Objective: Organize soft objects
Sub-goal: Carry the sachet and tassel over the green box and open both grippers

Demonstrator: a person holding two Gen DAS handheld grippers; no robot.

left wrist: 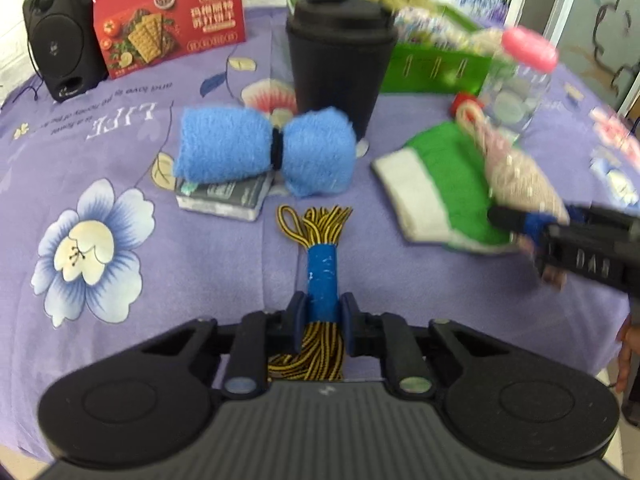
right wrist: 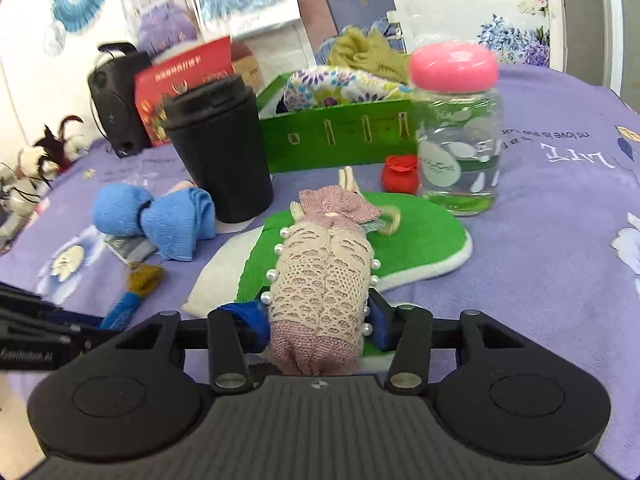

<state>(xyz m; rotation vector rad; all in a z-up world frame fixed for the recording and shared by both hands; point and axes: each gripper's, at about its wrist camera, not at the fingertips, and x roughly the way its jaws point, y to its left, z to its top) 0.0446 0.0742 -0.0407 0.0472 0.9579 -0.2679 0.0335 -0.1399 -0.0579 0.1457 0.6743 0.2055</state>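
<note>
surface: purple floral cloth (left wrist: 120, 128) | on it: black cup (left wrist: 340, 64), speaker (left wrist: 60, 40), green mat (right wrist: 420, 236)

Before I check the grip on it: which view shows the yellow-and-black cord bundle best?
The left wrist view: the cord bundle lies centred, its blue wrap between the left gripper pads. The right wrist view shows only one blurred end at the left.

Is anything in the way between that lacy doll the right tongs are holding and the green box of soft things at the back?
Mostly clear. The lacy doll points toward the green box. A small red rose and a pink-lidded jar stand just right of that line, and a black cup to the left.
</note>
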